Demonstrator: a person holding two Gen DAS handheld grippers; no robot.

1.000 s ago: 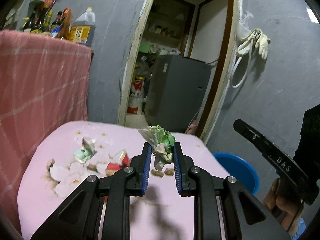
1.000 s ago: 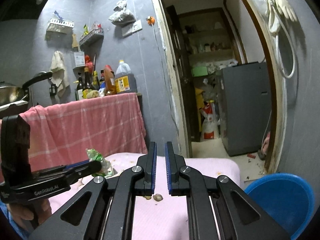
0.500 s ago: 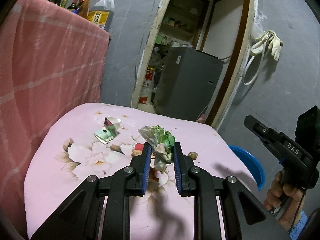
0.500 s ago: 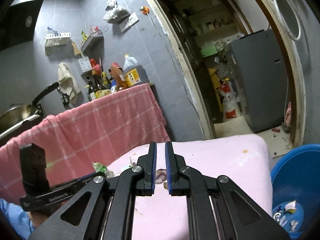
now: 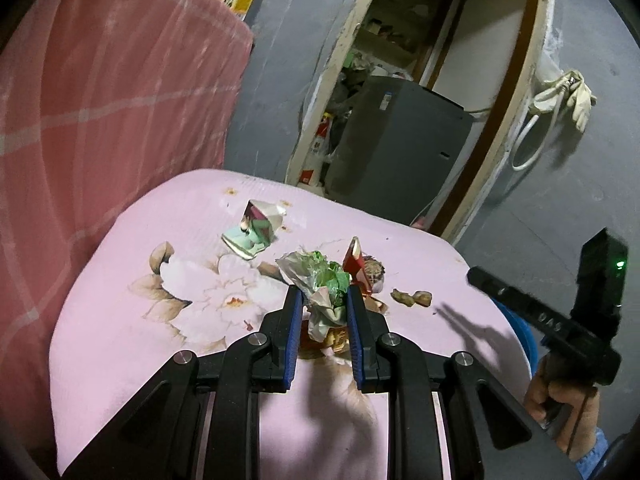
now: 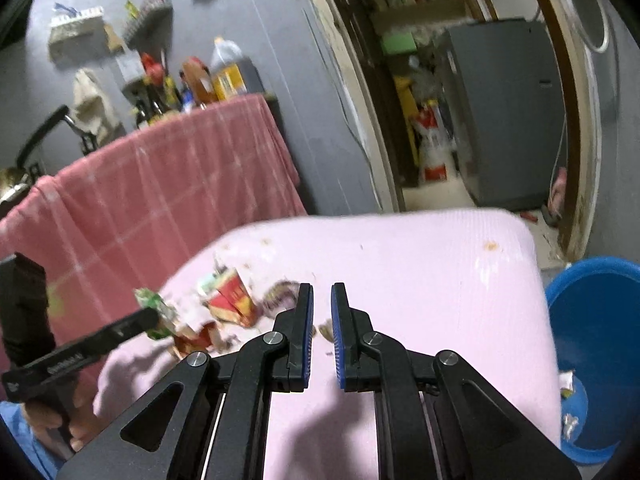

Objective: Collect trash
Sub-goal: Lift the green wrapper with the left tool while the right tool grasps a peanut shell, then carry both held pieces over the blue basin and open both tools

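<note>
Pink floral tablecloth (image 5: 168, 240), littered: folded foil wrapper (image 5: 256, 228), red carton scrap (image 5: 356, 266), nutshells (image 5: 412, 297). Left gripper (image 5: 323, 300) clamped on crumpled green-white wrapper (image 5: 320, 284), apparently bound for blue bin (image 6: 600, 320). Right gripper (image 6: 321, 310) nearly closed, holding nothing, poised over shells.

This is a lived-in home kitchen, cramped and worn. Cooking-oil and sauce bottles (image 6: 192, 80) crowd a counter draped with a pink checked cloth (image 6: 160, 192), and a dark pan handle (image 6: 40, 132) juts in at the left. Small wall racks (image 6: 148, 24) and a hanging rag (image 6: 90, 104) sit on the grey tiled wall. A chipped door frame (image 5: 340, 80) opens onto a cluttered storeroom with shelves and a grey fridge (image 5: 396, 144). Rubber gloves (image 5: 576, 96) hang by the doorway. A small table with a pink flowered cover (image 5: 160, 280) carries food wrappers and scraps, and a blue plastic basin (image 6: 592, 320) stands on the floor beside it.
</note>
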